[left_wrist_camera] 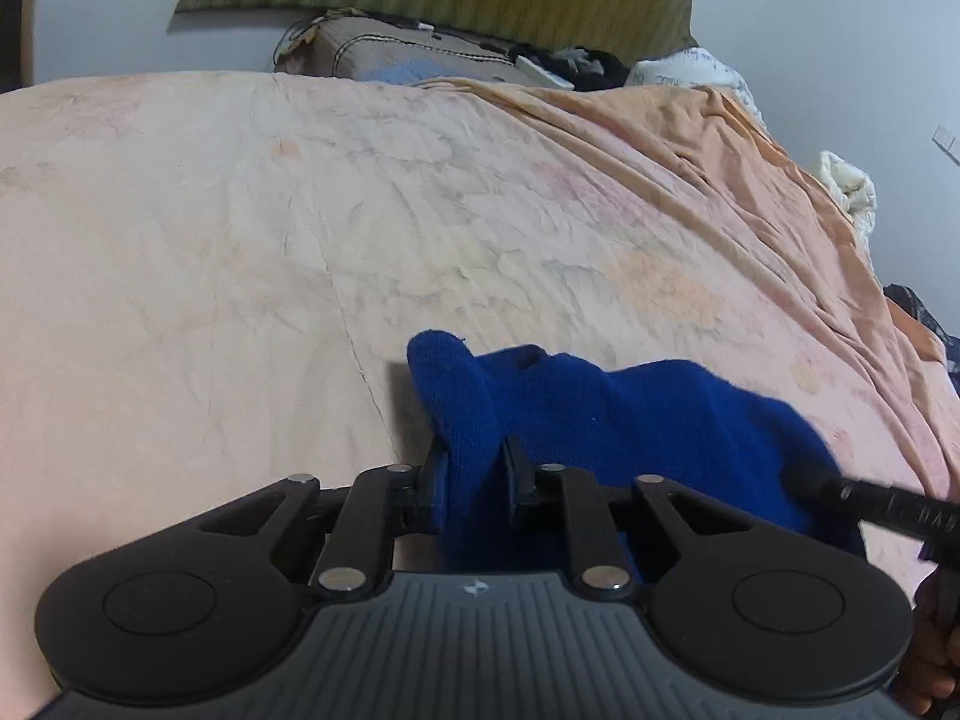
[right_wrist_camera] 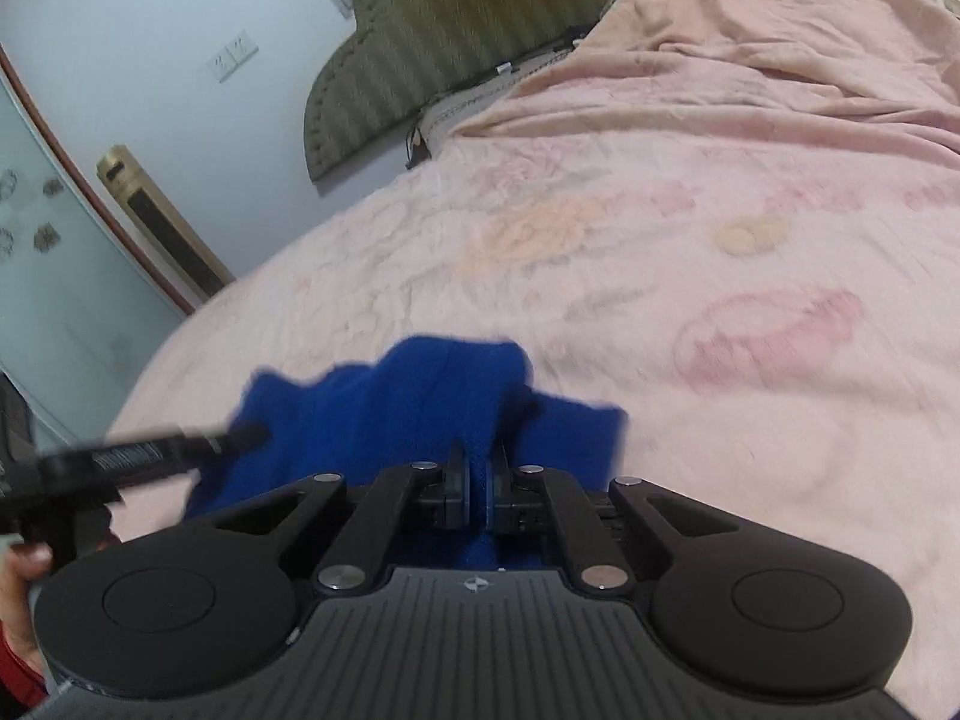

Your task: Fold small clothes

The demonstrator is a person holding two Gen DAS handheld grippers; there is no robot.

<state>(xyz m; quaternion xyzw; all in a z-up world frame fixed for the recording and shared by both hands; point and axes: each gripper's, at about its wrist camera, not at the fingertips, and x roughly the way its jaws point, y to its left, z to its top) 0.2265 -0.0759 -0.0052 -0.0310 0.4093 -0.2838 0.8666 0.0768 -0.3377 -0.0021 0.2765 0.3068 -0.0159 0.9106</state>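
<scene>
A: Start closest in. What does each gripper have?

B: The left gripper is clamped on a bunched fold of the blue cloth, which pokes up just past its fingertips. The right gripper is clamped on the same cloth, jaws nearly together with a thin pinch of fabric between them.

A: And the cloth itself?

B: It hangs between the two grippers, draped ahead of and beside each one, low over the bed. From the left wrist view the right gripper's finger comes in from the right, its tip against the cloth's far edge. From the right wrist view the left one comes in from the left the same way.

A: Beyond that?

B: Bare pink bedspread ahead of both grippers, then a rumpled fold of it, then the green headboard and wall.

A: What could go wrong?

B: The right pinch looks thin; a pull sideways could probably slide the knit out. The left holds a thick wad, so the edges may not line up and the fold could come out crooked. The right view is blurred, suggesting quick motion, and a fast lay-down could let the loose middle flop over and bunch.
</scene>
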